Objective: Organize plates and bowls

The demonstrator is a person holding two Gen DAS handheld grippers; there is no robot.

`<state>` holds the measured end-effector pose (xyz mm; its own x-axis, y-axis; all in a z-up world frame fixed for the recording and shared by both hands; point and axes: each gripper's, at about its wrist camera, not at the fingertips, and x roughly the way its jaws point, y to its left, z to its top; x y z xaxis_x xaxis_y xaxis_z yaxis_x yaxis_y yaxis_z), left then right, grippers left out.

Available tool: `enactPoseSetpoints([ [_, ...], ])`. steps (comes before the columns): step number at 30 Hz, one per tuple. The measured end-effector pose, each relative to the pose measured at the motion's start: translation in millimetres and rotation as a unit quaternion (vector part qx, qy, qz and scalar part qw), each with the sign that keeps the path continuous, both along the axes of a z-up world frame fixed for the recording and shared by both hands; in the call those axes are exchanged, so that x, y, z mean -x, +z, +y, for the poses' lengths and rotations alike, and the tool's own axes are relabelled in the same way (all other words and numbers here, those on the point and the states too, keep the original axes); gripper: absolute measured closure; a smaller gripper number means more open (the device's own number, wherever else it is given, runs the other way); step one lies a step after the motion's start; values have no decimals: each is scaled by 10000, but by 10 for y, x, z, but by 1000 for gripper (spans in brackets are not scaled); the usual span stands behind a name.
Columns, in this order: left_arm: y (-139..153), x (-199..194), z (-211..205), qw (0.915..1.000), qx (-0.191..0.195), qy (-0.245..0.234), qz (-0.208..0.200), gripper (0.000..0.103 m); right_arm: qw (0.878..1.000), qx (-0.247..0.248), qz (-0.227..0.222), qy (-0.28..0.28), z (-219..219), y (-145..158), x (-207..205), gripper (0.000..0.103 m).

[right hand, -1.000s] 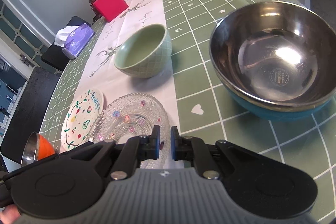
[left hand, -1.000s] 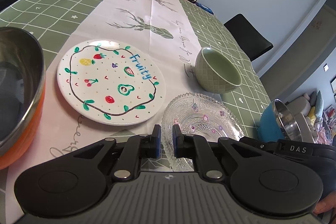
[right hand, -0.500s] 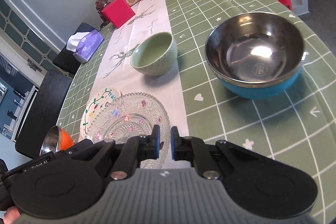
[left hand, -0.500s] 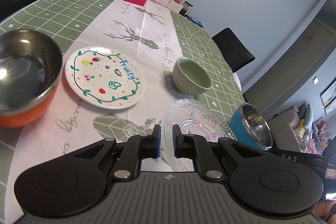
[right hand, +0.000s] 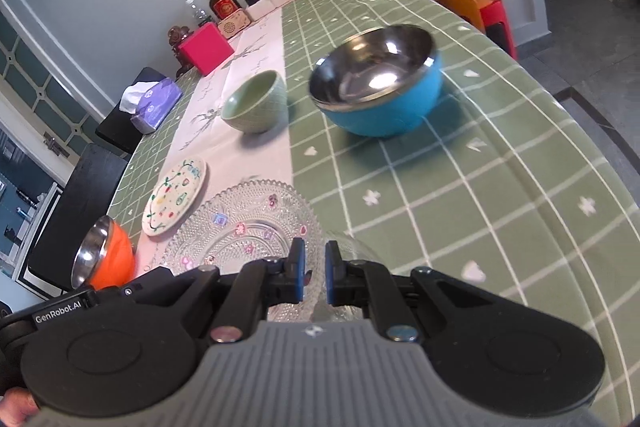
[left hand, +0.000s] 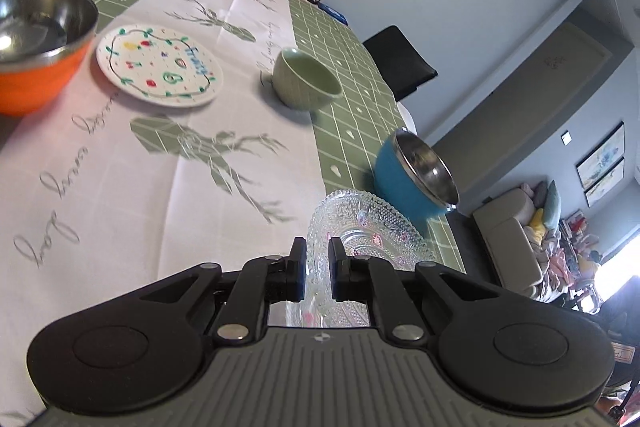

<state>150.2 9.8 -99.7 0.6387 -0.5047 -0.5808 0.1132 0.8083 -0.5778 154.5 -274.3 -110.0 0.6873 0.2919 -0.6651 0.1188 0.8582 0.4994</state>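
**Both claws clenched on the glass plate's rim**

Nearest each camera, the left claw (left hand: 317, 269) and the right claw (right hand: 313, 273) each pinch an edge of the clear beaded glass plate (left hand: 362, 227), its pattern of small coloured flowers showing between them.

Beyond it on the surface (right hand: 500, 155), covered in a green checked cloth with a pale deer-print runner (left hand: 160, 167), sit the other dishes. The fruit-painted white plate (left hand: 159, 65) lies on the runner beside the orange steel-lined bowl (left hand: 38, 43). The green ceramic bowl (left hand: 306, 78) stands at the runner's edge, and the blue steel-lined bowl (right hand: 378, 81) on the green cloth, well apart from the glass plate.

At the far end stand a pink box (right hand: 205, 49), a purple tissue pack (right hand: 154, 103), a liquor bottle (right hand: 220, 1) and some jars.

The left view alone shows a sofa (left hand: 516, 239) and framed pictures; the right view alone shows the other gripper's body, a red stool (right hand: 498, 23) and a white cloth on a seat.
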Motion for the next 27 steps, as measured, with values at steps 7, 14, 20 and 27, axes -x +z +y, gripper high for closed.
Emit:
enactPoseSetpoints([
  [7, -150, 130, -132, 9999, 4, -140, 88, 92, 9996, -14, 167, -229, -131, -185, 197, 95],
  [14, -219, 141, -157, 9998, -85, -162, 98, 92, 9994, 281, 110, -192, -70, -194, 176, 94],
  [20, -260, 164, -209, 9994, -280, -197, 40, 92, 9987, 457, 112, -214, -41, -207, 156, 94],
  [27, -270, 166, -239, 9990, -380, -218, 0, 91, 9974, 697, 79, -180, 12, -204, 147, 94],
])
